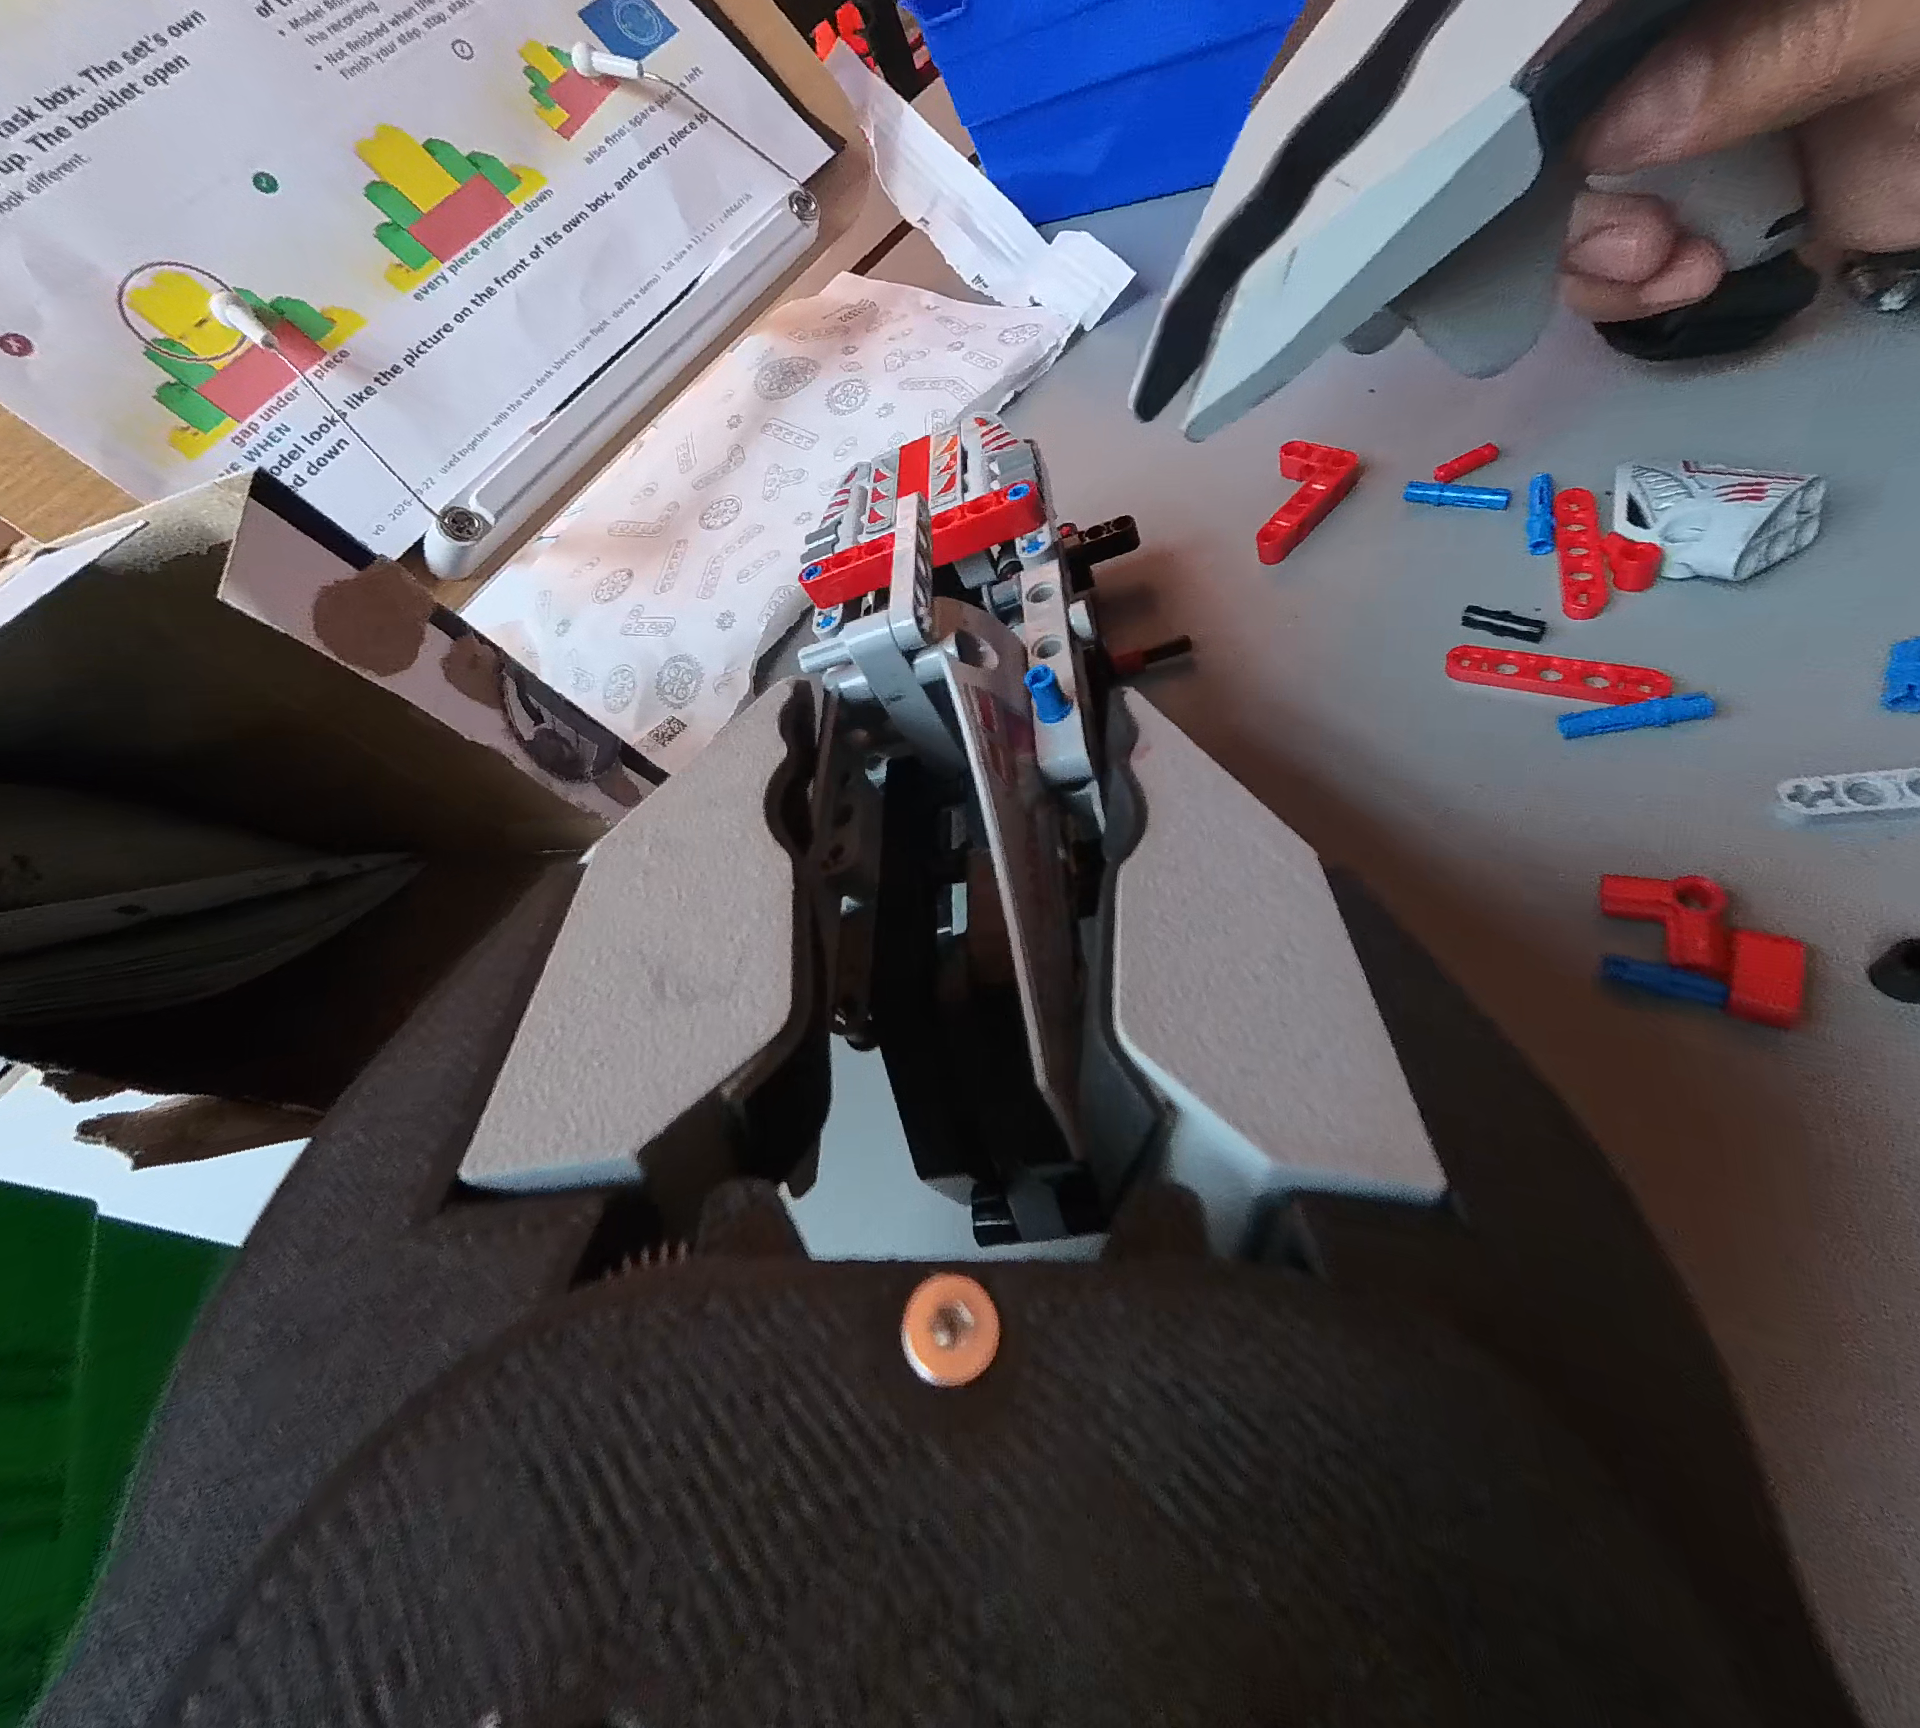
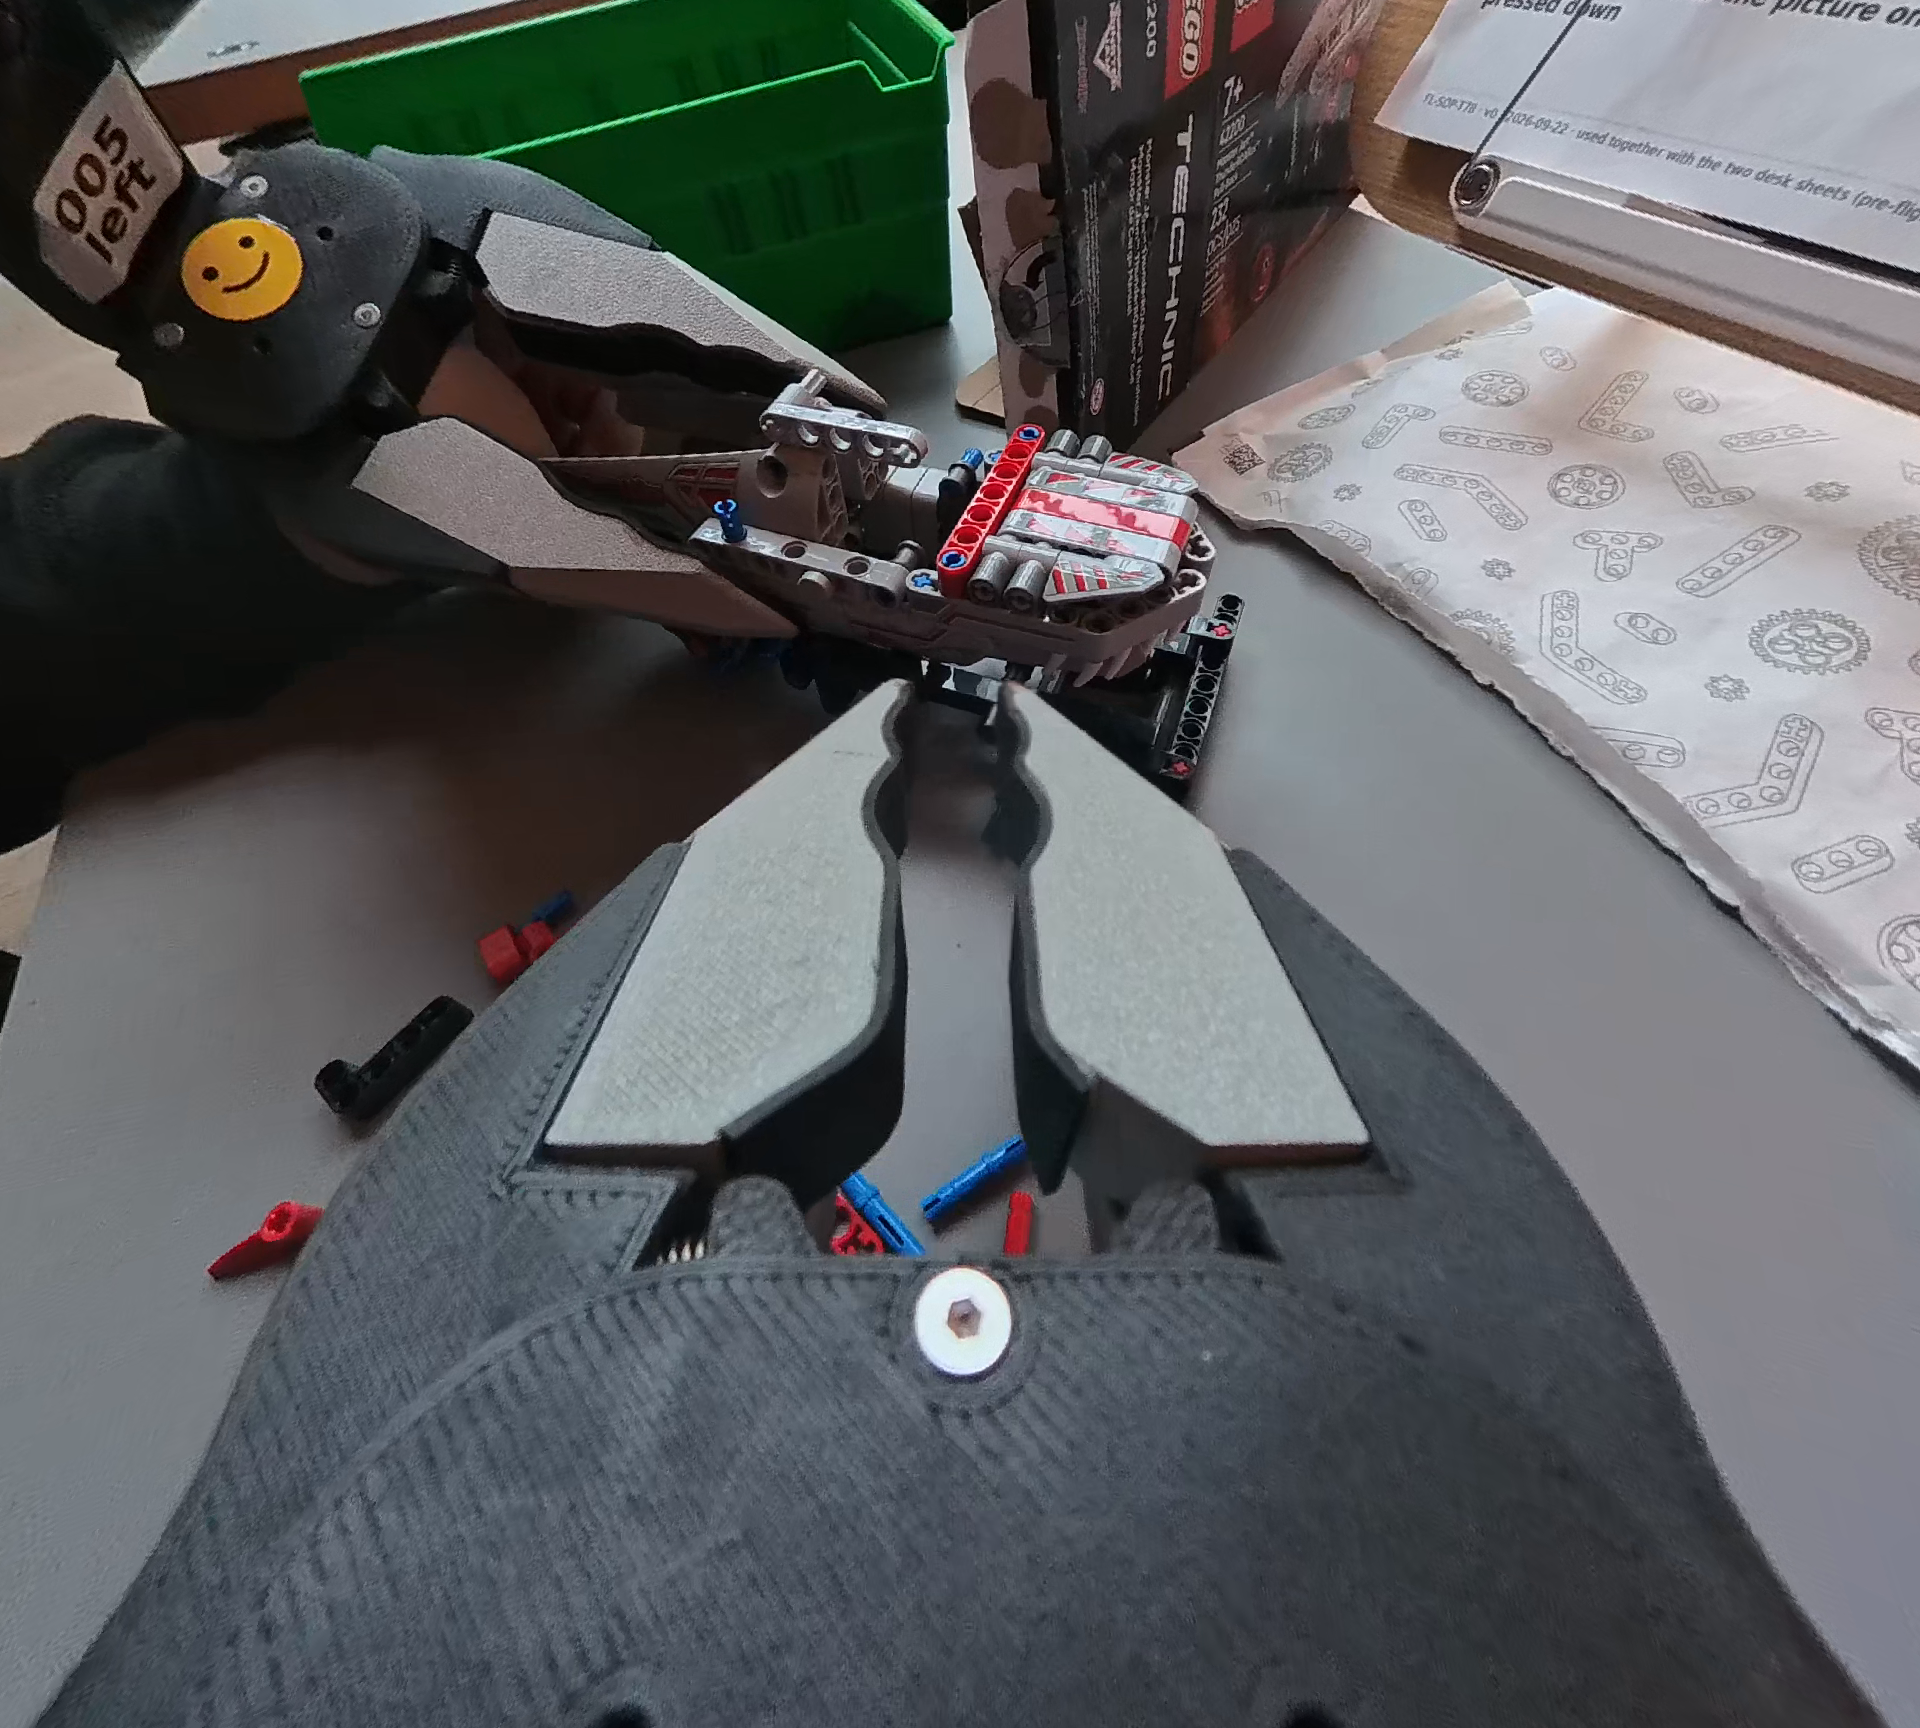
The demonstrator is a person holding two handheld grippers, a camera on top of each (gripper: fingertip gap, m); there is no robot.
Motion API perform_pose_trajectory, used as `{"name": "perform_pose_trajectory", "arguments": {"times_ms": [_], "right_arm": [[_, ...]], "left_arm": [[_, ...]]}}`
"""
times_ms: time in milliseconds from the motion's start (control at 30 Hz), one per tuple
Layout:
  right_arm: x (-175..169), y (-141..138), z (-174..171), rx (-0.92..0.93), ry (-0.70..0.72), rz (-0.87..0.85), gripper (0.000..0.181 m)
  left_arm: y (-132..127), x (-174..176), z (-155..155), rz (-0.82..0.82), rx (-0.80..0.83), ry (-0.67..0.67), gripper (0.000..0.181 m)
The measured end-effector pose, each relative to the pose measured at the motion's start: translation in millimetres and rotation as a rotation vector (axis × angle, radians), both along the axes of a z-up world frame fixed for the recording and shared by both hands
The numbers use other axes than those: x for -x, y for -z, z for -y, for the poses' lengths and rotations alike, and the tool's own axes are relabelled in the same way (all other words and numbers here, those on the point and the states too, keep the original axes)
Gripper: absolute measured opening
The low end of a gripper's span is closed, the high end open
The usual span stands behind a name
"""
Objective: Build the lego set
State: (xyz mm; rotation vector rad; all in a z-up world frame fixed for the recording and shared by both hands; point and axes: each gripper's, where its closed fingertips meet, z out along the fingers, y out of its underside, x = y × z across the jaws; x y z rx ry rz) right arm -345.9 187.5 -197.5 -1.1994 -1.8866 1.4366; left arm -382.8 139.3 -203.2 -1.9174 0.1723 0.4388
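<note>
My left gripper (image 1: 961, 712) is shut on the rear of a half-built grey, red and black Lego model (image 1: 935, 515) and holds it just over the grey table (image 1: 1403, 795). In the right wrist view the model (image 2: 1060, 525) lies sideways in the left gripper (image 2: 821, 515). My right gripper (image 2: 953, 707) is narrowly open and empty, with its tips just below the model. It also shows in the left wrist view (image 1: 1169, 421), to the right of the model. Loose parts lie to the right: a red beam (image 1: 1553, 676), a white panel (image 1: 1714, 520) and a red connector (image 1: 1704, 946).
The Lego box (image 2: 1195, 172) stands behind the model, with a green bin (image 2: 675, 151) to its left. A printed paper bag (image 2: 1610, 587) and a sheet on a stand (image 2: 1714, 16) are at the right. A blue bin (image 1: 1122, 37) is farther back. A black L-beam (image 2: 390, 1055) lies nearby. The grippers' ends are close to 7 cm from one another. From the left gripper's tips to the red connector (image 1: 1704, 946) is close to 10 cm. My right wrist view (image 2: 531, 936) looks at it from another angle.
</note>
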Motion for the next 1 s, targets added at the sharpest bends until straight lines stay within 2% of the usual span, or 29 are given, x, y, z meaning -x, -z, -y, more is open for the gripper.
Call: {"name": "perform_pose_trajectory", "arguments": {"times_ms": [133, 267, 300, 433, 500, 667, 800, 1000], "right_arm": [[0.5, 1.2, 2.3, -0.018, -0.006, -0.008, 0.028], [2.7, 0.6, -1.0, -0.060, 0.020, -0.033, 0.036], [3.7, 0.2, -2.8, -0.081, 0.035, -0.047, 0.044], [3.8, 1.3, -5.8, -0.197, 0.064, -0.073, 0.053], [3.3, 0.6, -3.7, -0.232, 0.061, -0.090, 0.050], [4.5, 4.8, 0.0, -0.261, 0.052, -0.092, 0.061], [1.5, 2.4, 4.9, -0.313, 0.025, -0.127, 0.051], [-1.8, -2.1, 20.7, -0.474, -0.013, -0.187, 0.029]], "left_arm": [[0.0, -0.4, -0.3, -0.005, 0.001, -0.002, 0.054], [-0.1, -0.2, -0.5, -0.007, -0.002, -0.003, 0.054], [0.0, -0.2, -0.6, -0.009, -0.003, -0.003, 0.054], [-0.2, -0.3, -0.4, -0.002, -0.004, 0.001, 0.054], [-0.6, -0.3, 0.4, 0.021, -0.005, 0.005, 0.054], [-4.1, 2.9, 3.0, 0.161, -0.037, 0.008, 0.052], [-6.5, 3.4, 4.0, 0.260, -0.055, 0.027, 0.052], [-6.1, 1.3, 3.0, 0.292, -0.054, 0.042, 0.052]]}}
